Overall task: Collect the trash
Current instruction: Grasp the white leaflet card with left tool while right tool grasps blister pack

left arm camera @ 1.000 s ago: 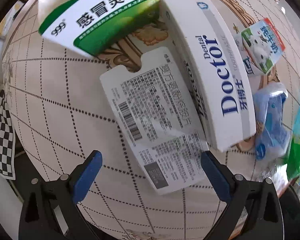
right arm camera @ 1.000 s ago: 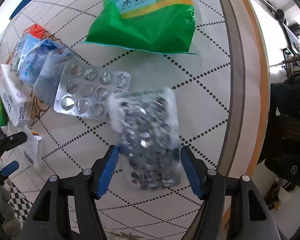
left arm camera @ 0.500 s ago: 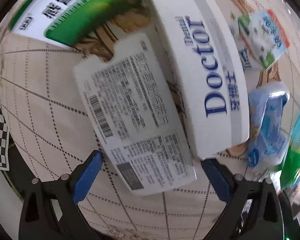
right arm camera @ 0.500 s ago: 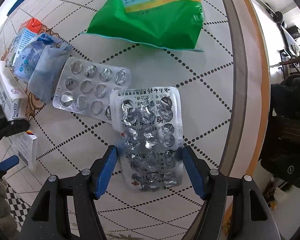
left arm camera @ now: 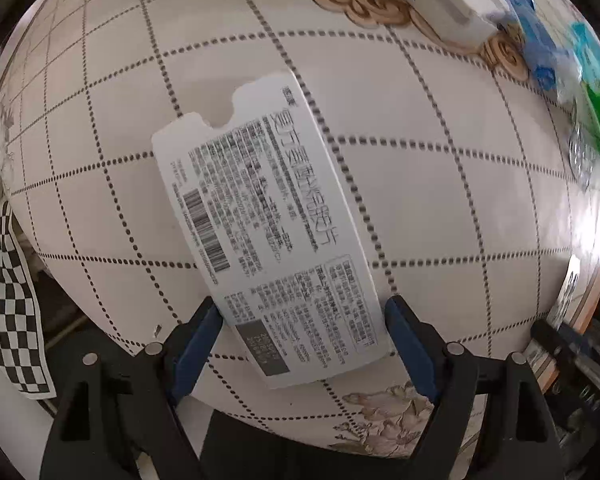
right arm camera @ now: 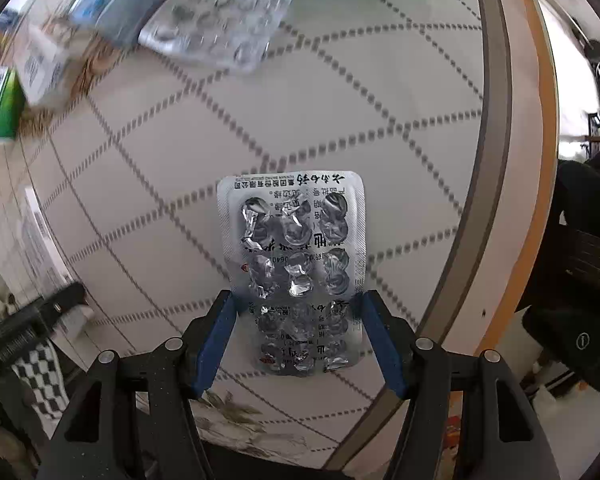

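My left gripper (left arm camera: 304, 340) is shut on a flattened white medicine box (left arm camera: 264, 224) with black print and a barcode, held above the patterned table (left arm camera: 440, 184). My right gripper (right arm camera: 298, 338) is shut on an empty silver blister pack (right arm camera: 296, 256), its blue pads pressing the pack's two long edges, held above the table (right arm camera: 180, 152).
Far off in the left wrist view lie a white toothpaste box (left arm camera: 448, 4), a blue wrapper (left arm camera: 536, 40) and a green bag (left arm camera: 596, 92). In the right wrist view a second blister pack (right arm camera: 220, 32) and a green-and-white box (right arm camera: 0, 104) lie beyond; the table's brown rim (right arm camera: 516, 160) curves on the right.
Both grippers have closed on their items and pulled back and up. The white box has left the toothpaste box; the blister pack has come off the second pack.
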Demonstrator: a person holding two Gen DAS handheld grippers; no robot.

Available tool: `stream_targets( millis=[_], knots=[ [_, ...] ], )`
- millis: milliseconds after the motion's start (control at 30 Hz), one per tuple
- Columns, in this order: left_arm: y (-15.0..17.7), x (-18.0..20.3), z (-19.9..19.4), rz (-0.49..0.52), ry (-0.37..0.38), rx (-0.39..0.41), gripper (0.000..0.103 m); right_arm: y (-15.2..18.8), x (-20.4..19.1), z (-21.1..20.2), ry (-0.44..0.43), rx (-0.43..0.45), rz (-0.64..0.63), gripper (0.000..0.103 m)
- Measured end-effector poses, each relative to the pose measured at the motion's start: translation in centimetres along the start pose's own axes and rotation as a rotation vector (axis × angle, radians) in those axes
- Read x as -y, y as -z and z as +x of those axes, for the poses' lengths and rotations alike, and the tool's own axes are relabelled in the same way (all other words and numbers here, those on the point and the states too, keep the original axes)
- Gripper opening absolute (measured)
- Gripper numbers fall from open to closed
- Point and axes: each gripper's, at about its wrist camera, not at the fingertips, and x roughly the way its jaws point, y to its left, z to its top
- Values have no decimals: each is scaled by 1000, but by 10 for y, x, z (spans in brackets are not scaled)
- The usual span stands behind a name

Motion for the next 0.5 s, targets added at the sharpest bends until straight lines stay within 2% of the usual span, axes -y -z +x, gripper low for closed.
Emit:
stream_targets(
  millis=[67, 167, 267, 333, 400, 433, 500],
  knots=[
    [-8, -6, -5, 7, -10, 31, 83, -2, -3, 2, -2, -4, 11, 73],
    [-25, -8, -6, -50, 19, 17, 85, -5, -6, 4, 8, -1, 34, 79],
    [-35, -20, -8, -178, 64, 14, 84, 0, -10, 2, 32, 32, 50, 78],
    [-44, -33, -9, -224, 75, 19, 82, 4, -17, 2, 51, 55, 52, 73],
    [-44, -34, -10, -224, 52, 30, 79, 10, -20, 2, 53, 75, 54, 67],
    [-42, -34, -13, -210, 46, 48, 70, 12, -20, 1, 52, 79, 48, 67],
    [-31, -31, -24, -129, -2, 89, 69, 18, -22, 0, 58, 88, 32, 66]
  ],
)
